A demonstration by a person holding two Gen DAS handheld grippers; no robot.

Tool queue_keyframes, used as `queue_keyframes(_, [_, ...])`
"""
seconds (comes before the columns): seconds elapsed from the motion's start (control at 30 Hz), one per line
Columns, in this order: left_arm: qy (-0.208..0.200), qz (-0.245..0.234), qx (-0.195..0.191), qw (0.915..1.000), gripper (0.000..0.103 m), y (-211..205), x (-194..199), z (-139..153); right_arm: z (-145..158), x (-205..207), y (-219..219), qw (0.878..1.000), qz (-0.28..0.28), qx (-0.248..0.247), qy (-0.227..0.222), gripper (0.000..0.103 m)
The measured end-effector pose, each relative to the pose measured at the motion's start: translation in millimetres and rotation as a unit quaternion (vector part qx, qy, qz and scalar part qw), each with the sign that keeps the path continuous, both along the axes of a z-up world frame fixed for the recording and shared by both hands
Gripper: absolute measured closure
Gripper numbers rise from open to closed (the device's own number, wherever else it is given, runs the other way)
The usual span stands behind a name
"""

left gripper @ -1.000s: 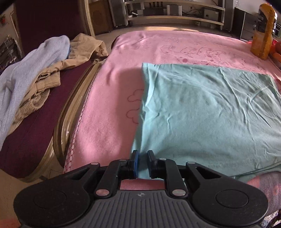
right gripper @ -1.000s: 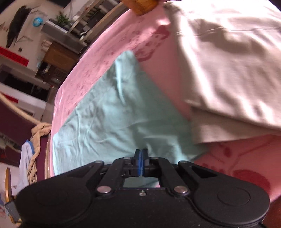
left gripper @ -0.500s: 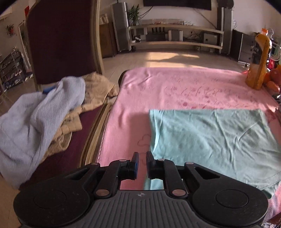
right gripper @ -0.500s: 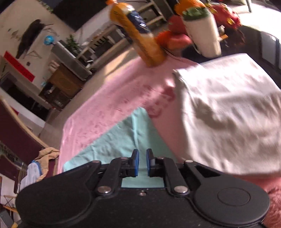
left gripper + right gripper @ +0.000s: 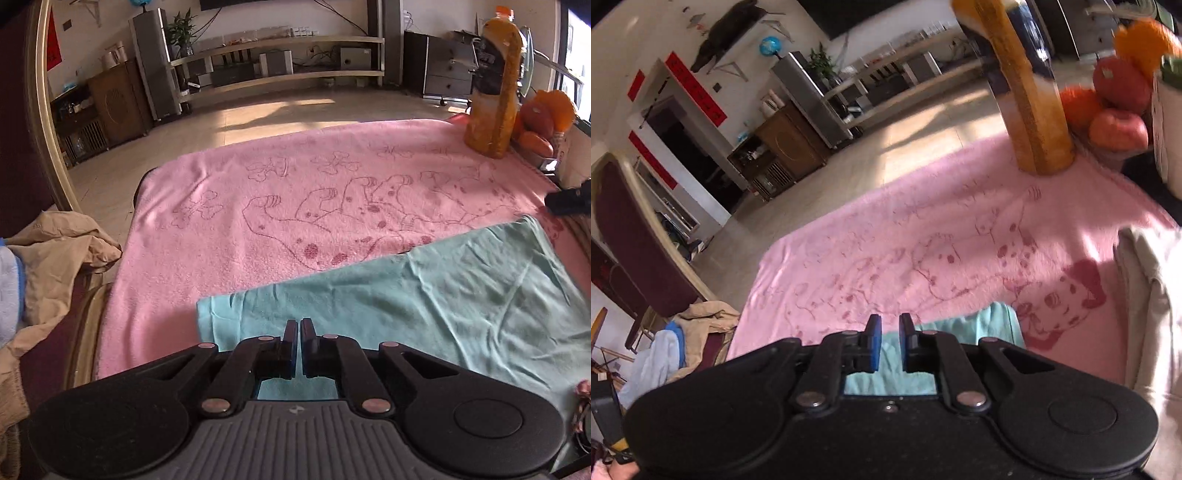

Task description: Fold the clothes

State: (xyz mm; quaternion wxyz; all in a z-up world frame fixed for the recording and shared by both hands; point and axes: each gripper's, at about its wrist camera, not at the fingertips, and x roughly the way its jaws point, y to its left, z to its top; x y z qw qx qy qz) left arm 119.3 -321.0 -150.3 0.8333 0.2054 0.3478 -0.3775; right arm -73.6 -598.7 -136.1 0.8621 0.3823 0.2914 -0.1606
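A pink blanket [image 5: 229,236] covers the bench. On its near side lies a teal garment [image 5: 424,295], spread flat and creased. A folded pale cloth [image 5: 1152,295] sits at the right edge. An orange bottle [image 5: 493,85] stands at the far right corner. The left claw [image 5: 299,328] hovers over the garment's near edge, nearly closed and empty; the right claw [image 5: 888,328] is slightly open, holding nothing.

Daylight streamed in from the right of both tools, throwing bright patches across the floor [image 5: 280,110] ahead. Fisheye distortion bent the edges; the right wrist view was motion-blurred, especially the orange bottle [image 5: 1030,92].
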Motion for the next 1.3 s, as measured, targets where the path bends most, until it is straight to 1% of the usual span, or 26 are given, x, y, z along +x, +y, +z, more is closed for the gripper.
queue_keyframes(0.03, [0.002,0.004,0.0,1.0,0.098,-3,7,-10,-15,4,-7,1.0,0.003,0.031,0.003,0.092])
queue_keyframes(0.1, [0.016,0.036,0.005,0.9992,0.098,0,20,-22,-40,7,-19,0.997,0.005,0.078,0.015,0.092])
queue_keyframes(0.17, [0.002,0.053,0.018,0.9984,0.097,4,24,-26,-61,6,-31,0.993,-0.003,0.114,0.027,0.092])
queue_keyframes(0.2, [0.005,0.063,0.02,0.9978,0.096,6,25,-23,-67,-2,-40,0.991,-0.029,0.125,0.024,0.092])
queue_keyframes(0.23, [0.001,0.078,0.021,0.9967,0.096,10,26,-21,-73,-9,-49,0.989,-0.055,0.136,0.021,0.103])
queue_keyframes(0.27, [-0.003,0.094,0.023,0.9953,0.096,14,27,-18,-79,-17,-58,0.986,-0.081,0.148,0.017,0.103])
queue_keyframes(0.3, [-0.016,0.108,0.027,0.9936,0.098,18,28,-16,-82,-25,-66,0.983,-0.106,0.152,0.015,0.103])
queue_keyframes(0.33, [-0.029,0.123,0.033,0.9915,0.099,22,29,-13,-77,-31,-68,0.982,-0.13,0.134,0.02,0.101])
queue_keyframes(0.37, [-0.033,0.127,0.02,0.9912,0.099,27,30,-8,-73,-38,-70,0.981,-0.154,0.117,0.024,0.097])
queue_keyframes(0.4, [-0.029,0.126,0.001,0.9916,0.099,30,30,-1,-68,-44,-72,0.979,-0.172,0.105,0.024,0.096])
queue_keyframes(0.5, [-0.02,0.109,-0.052,0.9925,0.098,29,29,16,-55,-49,-65,0.979,-0.165,0.115,-0.018,0.096])
queue_keyframes(0.53, [-0.02,0.096,-0.056,0.9936,0.098,23,28,18,-50,-47,-60,0.981,-0.156,0.112,-0.029,0.095])
queue_keyframes(0.6, [-0.023,0.064,-0.056,0.9961,0.097,6,25,17,-44,-36,-51,0.986,-0.126,0.099,-0.04,0.094])
queue_keyframes(0.63, [-0.027,0.05,-0.048,0.9973,0.091,-3,24,13,-44,-30,-47,0.988,-0.111,0.097,-0.043,0.094])
queue_keyframes(0.7, [-0.014,0.035,-0.036,0.9986,0.092,-15,29,2,-54,-20,-45,0.989,-0.089,0.114,-0.037,0.094])
queue_keyframes(0.77, [0.008,0.042,-0.027,0.9987,0.094,-22,41,-12,-64,-10,-43,0.989,-0.067,0.132,-0.031,0.094])
queue_keyframes(0.87, [0.002,0.066,-0.008,0.9978,0.095,-21,50,-29,-79,3,-41,0.987,-0.038,0.157,-0.021,0.094])
queue_keyframes(0.9, [0.004,0.078,-0.009,0.9969,0.093,-19,54,-29,-85,2,-46,0.986,-0.048,0.16,-0.013,0.094])
queue_keyframes(0.93, [0.003,0.099,-0.006,0.9951,0.093,-16,58,-27,-90,-1,-51,0.985,-0.063,0.16,-0.01,0.103])
queue_keyframes(0.97, [-0.004,0.119,0.004,0.9929,0.093,-13,61,-25,-93,-8,-59,0.983,-0.088,0.158,-0.015,0.103])
queue_keyframes(1.03, [-0.018,0.157,0.026,0.9872,0.092,-6,66,-22,-86,-25,-66,0.98,-0.147,0.137,-0.008,0.103])
queue_keyframes(1.07, [-0.026,0.175,0.037,0.9835,0.094,-3,69,-20,-82,-33,-69,0.976,-0.176,0.127,-0.004,0.103])
queue_keyframes(1.1, [-0.034,0.19,0.048,0.9801,0.097,0,67,-14,-79,-41,-72,0.972,-0.205,0.116,-0.001,0.099])
queue_keyframes(1.13, [-0.037,0.192,0.042,0.9798,0.096,6,63,-5,-74,-49,-73,0.968,-0.227,0.108,0.001,0.097])
queue_keyframes(1.23, [-0.028,0.184,0.019,0.9823,0.092,24,38,28,-42,-64,-56,0.969,-0.223,0.108,-0.011,0.097])
queue_keyframes(1.3, [-0.027,0.161,0.011,0.9866,0.09,36,15,47,-16,-73,-35,0.975,-0.191,0.113,-0.018,0.097])
